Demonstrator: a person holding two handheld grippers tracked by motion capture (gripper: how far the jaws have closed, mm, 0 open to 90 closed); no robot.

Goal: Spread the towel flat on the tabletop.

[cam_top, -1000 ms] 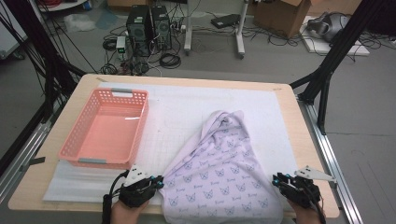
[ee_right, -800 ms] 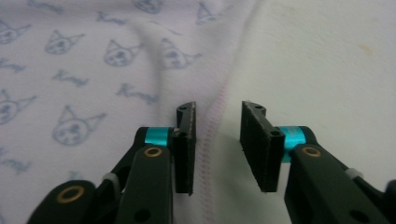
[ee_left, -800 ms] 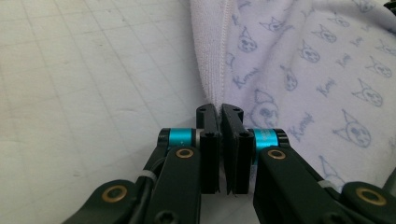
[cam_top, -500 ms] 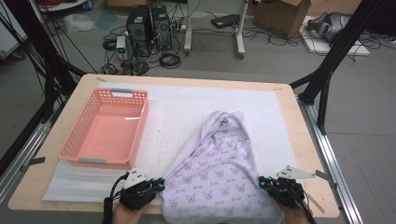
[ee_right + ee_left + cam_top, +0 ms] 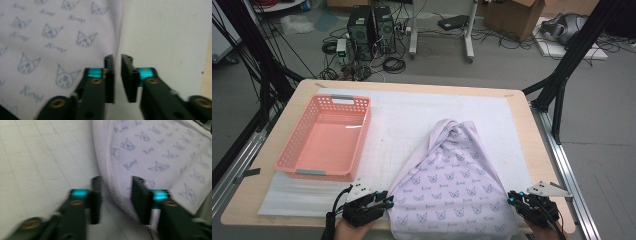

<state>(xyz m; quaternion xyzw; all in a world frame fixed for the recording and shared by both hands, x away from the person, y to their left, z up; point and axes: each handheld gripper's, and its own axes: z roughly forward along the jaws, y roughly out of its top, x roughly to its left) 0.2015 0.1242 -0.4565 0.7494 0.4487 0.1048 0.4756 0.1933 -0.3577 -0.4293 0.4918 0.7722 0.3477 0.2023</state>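
High view: we see the lilac cotton garment printed with small cat faces (image 5: 452,185) spread on the white gridded mat (image 5: 412,125), its bunched far end pointing away from us and its wide near hem at the table's near edge. The left gripper (image 5: 384,202) sits at the hem's left corner and the right gripper (image 5: 512,199) at its right corner. An empty pink plastic basket (image 5: 324,137) stands well to the left.

Left gripper view: the left gripper (image 5: 116,197) has just been opening; its jaws now stand moderately apart, and the ribbed hem lies between them without being pinched. Risk, in our judgement: if we lift or pull now, this corner stays on the mat and the cloth skews.

Right gripper view: the right gripper (image 5: 118,77) has just been opening slightly; a narrow gap shows between the pads, and the garment (image 5: 55,45) edge lies just ahead of the tips, not gripped. Closing here without advancing would likely catch air or only the seam, which could slip free.
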